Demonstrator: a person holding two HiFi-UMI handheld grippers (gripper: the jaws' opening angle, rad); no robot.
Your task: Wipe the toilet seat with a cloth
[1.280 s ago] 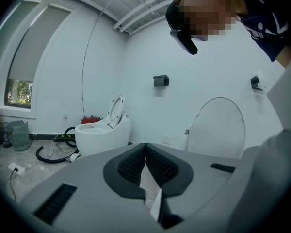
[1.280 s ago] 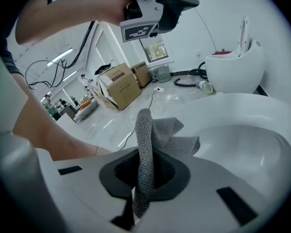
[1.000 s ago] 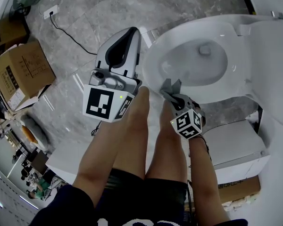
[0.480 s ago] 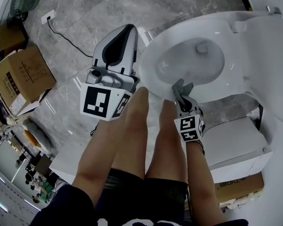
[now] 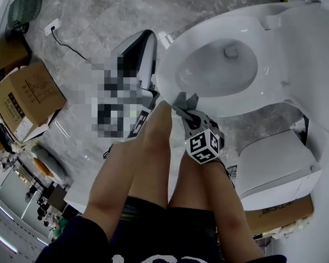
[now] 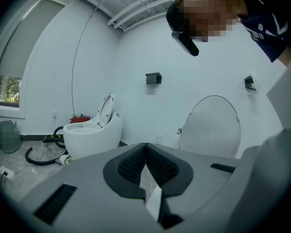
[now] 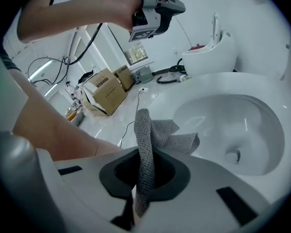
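The white toilet seat [image 5: 170,86] rings the bowl at the upper right of the head view, with its lid [image 5: 312,53] raised. My right gripper [image 5: 187,109] is shut on a grey cloth [image 5: 184,102] that rests on the seat's front rim. In the right gripper view the cloth [image 7: 153,135] hangs folded out of the right gripper [image 7: 143,174], just over the seat [image 7: 167,93]. My left gripper [image 5: 144,37] hangs over the floor to the left of the bowl, partly under a mosaic patch. The left gripper [image 6: 145,161] is shut and holds nothing.
The person's bare legs [image 5: 153,163] stand just in front of the bowl. Cardboard boxes [image 5: 27,89] and a socket with a cable [image 5: 54,24] lie on the floor at the left. A white box [image 5: 274,163] stands at the right. A second toilet [image 6: 89,130] shows in the left gripper view.
The right gripper slid the cloth right along the seat's front rim, then back left. The left gripper has hardly moved.
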